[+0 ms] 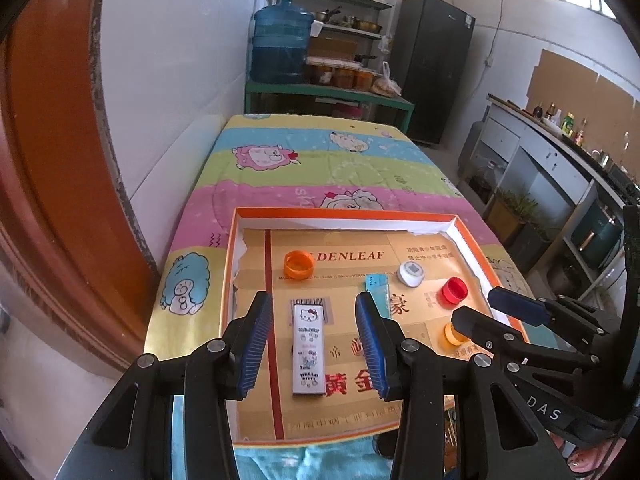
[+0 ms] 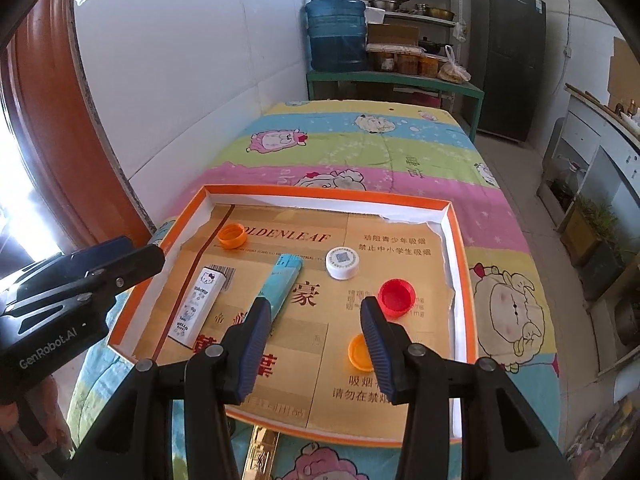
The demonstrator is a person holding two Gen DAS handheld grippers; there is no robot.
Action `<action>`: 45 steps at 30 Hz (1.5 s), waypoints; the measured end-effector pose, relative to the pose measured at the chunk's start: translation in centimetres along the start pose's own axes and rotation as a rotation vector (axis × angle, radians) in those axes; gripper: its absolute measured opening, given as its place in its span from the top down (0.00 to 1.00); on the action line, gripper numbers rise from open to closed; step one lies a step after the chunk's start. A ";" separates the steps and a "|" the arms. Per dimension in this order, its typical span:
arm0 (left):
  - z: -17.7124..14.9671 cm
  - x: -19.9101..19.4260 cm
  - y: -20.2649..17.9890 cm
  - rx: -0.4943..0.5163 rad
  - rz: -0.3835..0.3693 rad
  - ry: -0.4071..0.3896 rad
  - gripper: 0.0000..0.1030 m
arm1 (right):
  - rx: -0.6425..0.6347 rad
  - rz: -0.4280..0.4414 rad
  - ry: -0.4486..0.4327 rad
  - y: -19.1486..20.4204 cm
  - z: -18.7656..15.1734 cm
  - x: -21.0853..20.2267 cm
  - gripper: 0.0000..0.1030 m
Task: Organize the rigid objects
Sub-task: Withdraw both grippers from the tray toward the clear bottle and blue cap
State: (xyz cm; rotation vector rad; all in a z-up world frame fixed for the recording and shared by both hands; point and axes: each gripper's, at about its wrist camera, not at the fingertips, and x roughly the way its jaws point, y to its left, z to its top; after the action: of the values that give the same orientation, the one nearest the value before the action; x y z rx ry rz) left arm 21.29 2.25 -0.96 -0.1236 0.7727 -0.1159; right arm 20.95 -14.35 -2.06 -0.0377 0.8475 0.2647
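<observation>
Hello Kitty box (image 1: 307, 350) between released left gripper (image 1: 316, 348) | right gripper (image 2: 316, 344) released | white cap's (image 2: 342, 263) code: right view only

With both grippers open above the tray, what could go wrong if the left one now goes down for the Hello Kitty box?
1. The white Hello Kitty box lies flat on the shallow orange-rimmed cardboard tray, so the open left gripper may push it instead of gripping.
2. The flat light-blue box lies close beside it; a finger might knock it.
3. The open right gripper hovers nearby, so the two could collide.
</observation>
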 end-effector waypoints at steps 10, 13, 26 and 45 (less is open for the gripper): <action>-1.6 -2.1 -0.1 -0.012 -0.020 -0.006 0.57 | 0.020 -0.006 -0.005 0.2 -1.6 -1.7 0.55; -2.0 -2.8 -0.3 -0.003 -0.021 -0.013 0.57 | 0.022 -0.014 -0.011 0.3 -2.1 -2.3 0.55; -4.3 -5.4 -0.7 -0.004 -0.030 -0.032 0.57 | 0.033 -0.035 -0.035 0.9 -4.5 -5.0 0.55; -8.7 -6.4 -1.2 -0.009 -0.042 0.005 0.57 | 0.043 -0.066 -0.036 1.2 -7.9 -6.7 0.55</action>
State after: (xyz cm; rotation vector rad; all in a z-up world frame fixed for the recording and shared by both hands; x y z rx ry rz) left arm 10.53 1.40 -2.54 -0.1485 0.7756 -0.1526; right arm 10.61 -15.73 -2.23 -0.0203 0.8145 0.1849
